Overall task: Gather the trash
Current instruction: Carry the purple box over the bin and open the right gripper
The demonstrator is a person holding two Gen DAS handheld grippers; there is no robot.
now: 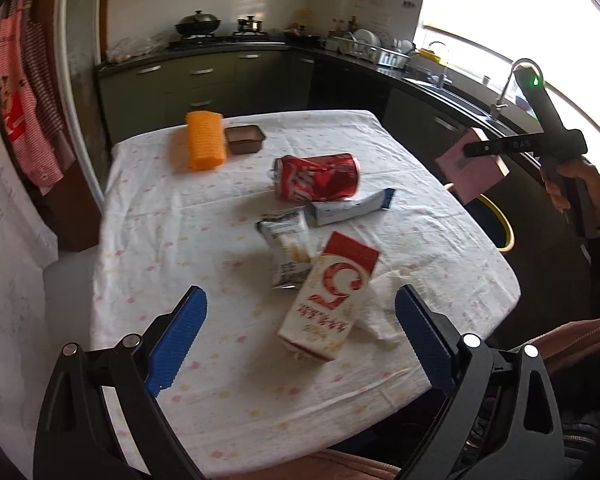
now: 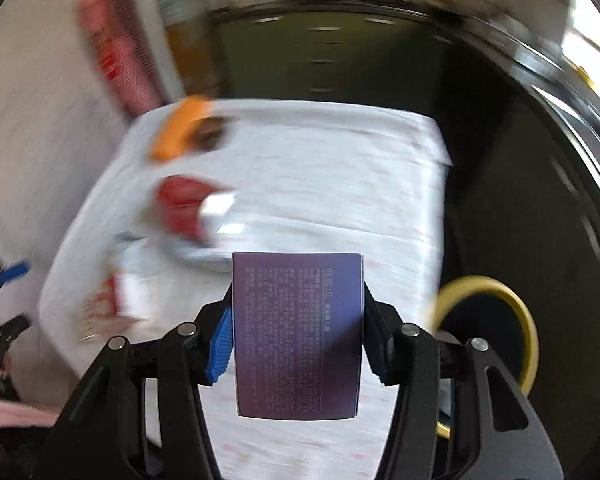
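Observation:
My left gripper (image 1: 300, 336) is open above the near edge of the table (image 1: 172, 220), its blue pads either side of a red-and-white carton (image 1: 330, 294) lying flat, not touching it. Behind the carton lie a white snack packet (image 1: 286, 248), a white-and-blue wrapper (image 1: 350, 208) and a crushed red can (image 1: 318, 178). My right gripper (image 2: 298, 340) is shut on a small pink box (image 2: 298, 336). The left wrist view shows that box (image 1: 470, 170) held beyond the table's right edge, above a yellow-rimmed bin (image 1: 500, 220).
An orange ribbed container (image 1: 205, 140) and a brown tray (image 1: 244, 139) sit at the table's far end. Kitchen cabinets, a stove and a sink run along the back and right. The yellow-rimmed bin (image 2: 496, 328) stands at the table's right side. The right wrist view is motion-blurred.

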